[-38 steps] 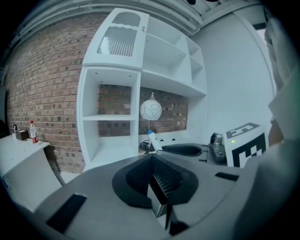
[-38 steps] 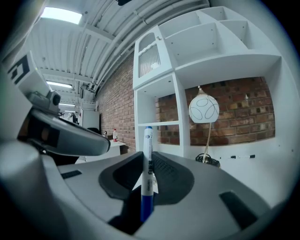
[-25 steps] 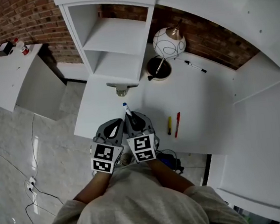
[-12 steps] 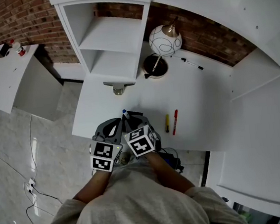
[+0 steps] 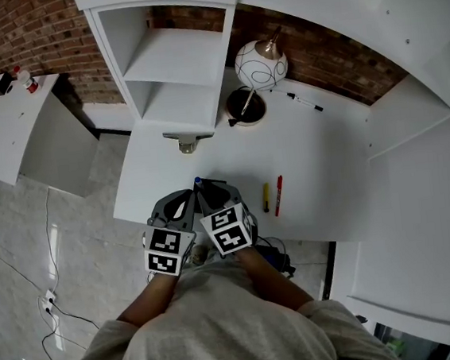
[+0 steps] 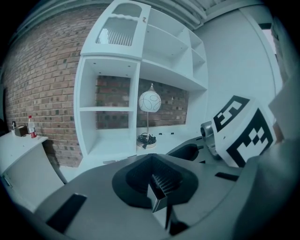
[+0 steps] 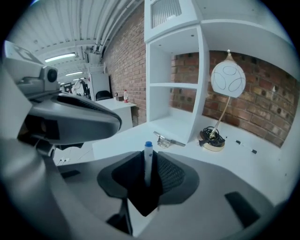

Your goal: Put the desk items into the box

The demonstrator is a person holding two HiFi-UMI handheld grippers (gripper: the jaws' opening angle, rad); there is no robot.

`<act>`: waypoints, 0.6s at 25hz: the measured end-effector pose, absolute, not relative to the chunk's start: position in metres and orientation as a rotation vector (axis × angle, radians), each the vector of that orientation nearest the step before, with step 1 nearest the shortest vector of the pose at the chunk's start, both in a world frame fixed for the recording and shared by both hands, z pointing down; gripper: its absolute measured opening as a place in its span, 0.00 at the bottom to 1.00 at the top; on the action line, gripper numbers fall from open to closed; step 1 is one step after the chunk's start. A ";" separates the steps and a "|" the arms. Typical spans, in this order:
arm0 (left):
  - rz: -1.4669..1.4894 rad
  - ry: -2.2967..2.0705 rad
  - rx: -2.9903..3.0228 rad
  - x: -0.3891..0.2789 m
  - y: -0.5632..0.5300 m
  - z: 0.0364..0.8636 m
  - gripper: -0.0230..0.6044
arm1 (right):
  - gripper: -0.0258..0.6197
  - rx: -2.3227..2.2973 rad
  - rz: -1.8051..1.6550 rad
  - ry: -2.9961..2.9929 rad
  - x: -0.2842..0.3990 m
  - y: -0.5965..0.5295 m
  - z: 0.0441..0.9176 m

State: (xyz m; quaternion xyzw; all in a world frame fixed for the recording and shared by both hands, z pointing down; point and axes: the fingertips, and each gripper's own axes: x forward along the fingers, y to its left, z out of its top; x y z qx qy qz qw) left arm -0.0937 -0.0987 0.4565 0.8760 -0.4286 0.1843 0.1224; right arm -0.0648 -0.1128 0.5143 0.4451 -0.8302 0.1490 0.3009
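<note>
The right gripper squeezes a blue-capped pen over the near edge of the desk. The left gripper is pinched closed on nothing. A yellow pen, a red pen and a far black marker lie loose on the desk. No box shows, so I think nearly everything is left to do.

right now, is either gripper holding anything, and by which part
The right gripper holds a blue-capped marker by its lower barrel, with the capped end sticking out past the jaws. The left gripper is shut on nothing.
</note>
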 end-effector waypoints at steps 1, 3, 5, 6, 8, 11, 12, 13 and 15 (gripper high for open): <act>0.535 -1.251 2.563 -0.092 -0.099 0.455 0.04 | 0.20 1.218 0.371 -2.218 -0.062 -0.114 0.508; 0.524 -1.254 2.582 -0.089 -0.099 0.452 0.04 | 0.20 1.288 0.321 -2.251 -0.057 -0.115 0.496; 0.508 -1.261 2.602 -0.085 -0.099 0.448 0.04 | 0.20 1.351 0.274 -2.303 -0.054 -0.116 0.482; 0.500 -1.266 2.612 -0.082 -0.099 0.447 0.04 | 0.20 1.382 0.243 -2.331 -0.053 -0.116 0.476; 0.480 -1.280 2.633 -0.078 -0.098 0.442 0.04 | 0.20 1.442 0.159 -2.368 -0.050 -0.113 0.463; 0.446 -1.296 2.670 -0.071 -0.100 0.432 0.04 | 0.18 1.536 0.067 -2.388 -0.038 -0.108 0.444; 0.434 -1.298 2.685 -0.067 -0.100 0.429 0.04 | 0.16 1.565 0.047 -2.393 -0.033 -0.107 0.438; 0.422 -1.299 2.701 -0.064 -0.100 0.426 0.04 | 0.15 1.593 0.029 -2.396 -0.028 -0.106 0.432; 0.406 -1.295 2.735 -0.055 -0.098 0.421 0.04 | 0.13 1.641 -0.003 -2.397 -0.018 -0.104 0.423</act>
